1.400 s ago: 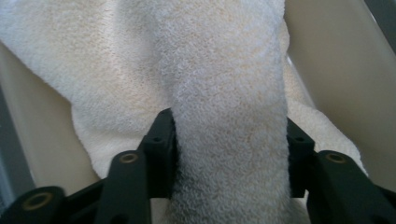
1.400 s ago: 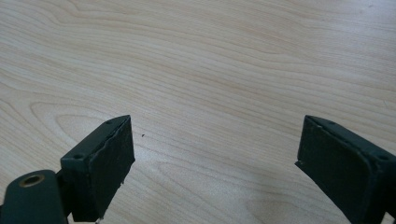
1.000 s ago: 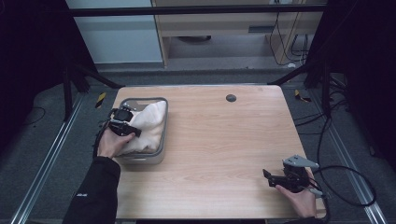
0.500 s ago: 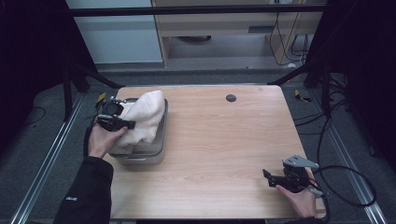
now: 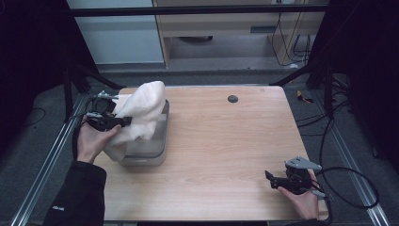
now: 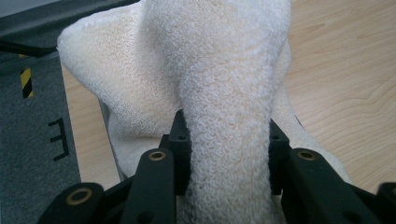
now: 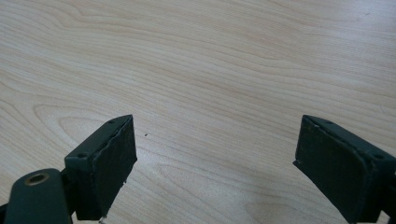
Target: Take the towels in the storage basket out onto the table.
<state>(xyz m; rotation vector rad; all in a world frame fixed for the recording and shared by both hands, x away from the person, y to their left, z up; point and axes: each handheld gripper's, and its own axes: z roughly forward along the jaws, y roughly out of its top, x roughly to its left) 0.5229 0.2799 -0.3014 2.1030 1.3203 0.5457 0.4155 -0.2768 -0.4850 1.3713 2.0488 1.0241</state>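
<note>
A cream towel [image 5: 141,113] rises in a bunched peak out of a grey bin [image 5: 153,146] at the table's left side. My left gripper [image 5: 123,121] is shut on a thick fold of that towel [image 6: 224,84], which stands up between the black jaws and drapes back toward the bin. Near the front right corner of the table my right gripper [image 5: 269,178] rests low in the person's hand. It is open [image 7: 215,154], jaws wide apart over bare wood with nothing between them.
The wooden table [image 5: 226,141] has a small dark round spot [image 5: 232,99] near its far edge. Black cables [image 5: 348,183] trail off the right side. Metal rails [image 5: 42,165] run along the left of the table, with grey floor beyond.
The left gripper has lifted the towel up and out of the bin, moving toward the far left. The right gripper has stayed in place.
</note>
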